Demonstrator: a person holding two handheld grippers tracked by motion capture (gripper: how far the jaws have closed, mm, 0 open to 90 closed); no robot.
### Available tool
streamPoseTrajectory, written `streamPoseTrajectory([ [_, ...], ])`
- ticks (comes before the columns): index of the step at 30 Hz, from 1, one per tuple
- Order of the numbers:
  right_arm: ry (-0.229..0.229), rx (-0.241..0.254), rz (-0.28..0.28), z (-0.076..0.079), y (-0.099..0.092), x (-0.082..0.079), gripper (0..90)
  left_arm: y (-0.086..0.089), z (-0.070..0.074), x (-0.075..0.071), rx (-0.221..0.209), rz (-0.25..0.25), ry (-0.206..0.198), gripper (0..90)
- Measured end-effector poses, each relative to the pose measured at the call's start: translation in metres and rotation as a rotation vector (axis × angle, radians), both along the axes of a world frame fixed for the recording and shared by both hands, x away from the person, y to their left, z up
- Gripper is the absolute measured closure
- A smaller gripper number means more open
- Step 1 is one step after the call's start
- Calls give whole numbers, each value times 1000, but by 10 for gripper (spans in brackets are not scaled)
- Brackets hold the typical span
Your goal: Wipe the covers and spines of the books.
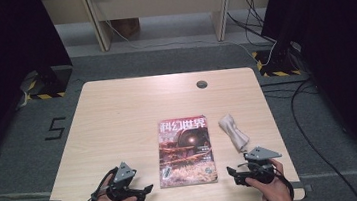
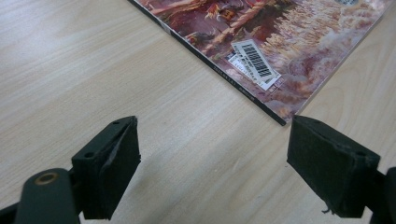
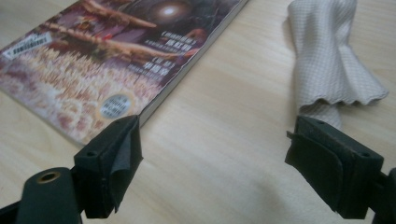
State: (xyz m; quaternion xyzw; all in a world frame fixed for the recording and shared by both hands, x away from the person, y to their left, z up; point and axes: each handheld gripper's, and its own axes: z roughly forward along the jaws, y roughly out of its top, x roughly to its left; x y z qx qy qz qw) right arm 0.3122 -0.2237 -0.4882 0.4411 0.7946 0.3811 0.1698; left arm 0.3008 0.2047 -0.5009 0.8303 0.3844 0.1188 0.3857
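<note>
The magazine (image 1: 186,152) lies flat at the near middle of the table (image 1: 118,117), with the cloth (image 1: 233,132) just to its right. Left gripper (image 1: 145,193) and right gripper (image 1: 231,174) flank the magazine, jaws spread, gripping nothing. The left gripper view shows the barcode label (image 2: 254,63).

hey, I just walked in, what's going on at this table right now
A person sits at a wooden table with a handheld gripper in each hand. A magazine lies flat near the front edge, and a bunched cream cloth lies just to its right. The left gripper rests left of the magazine, jaws open and empty, aimed at its near corner. The right gripper sits on the other side, also open, between the magazine's edge and the cloth. Nothing is held or touched yet.
</note>
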Motion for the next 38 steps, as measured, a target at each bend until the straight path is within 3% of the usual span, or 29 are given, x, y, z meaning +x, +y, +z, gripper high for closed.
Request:
streamPoseTrajectory([
  [5, 14, -26, 34, -3, 5, -7, 171, 0, 0, -1, 4, 0, 1, 164],
  [13, 32, -109, 68, -10, 9, -28, 169, -2, -1, -4, 9, -16, 1, 162],
  [20, 42, -127, 78, -12, 15, -41, 168, -1, -1, -10, 9, -24, 4, 157],
  [30, 56, -174, 97, -14, 18, -42, 169, -3, -3, -10, 25, -36, 0, 157],
  [38, 56, -178, 107, -13, 19, -42, 180, -3, -3, -9, 31, -29, -2, 157],
])
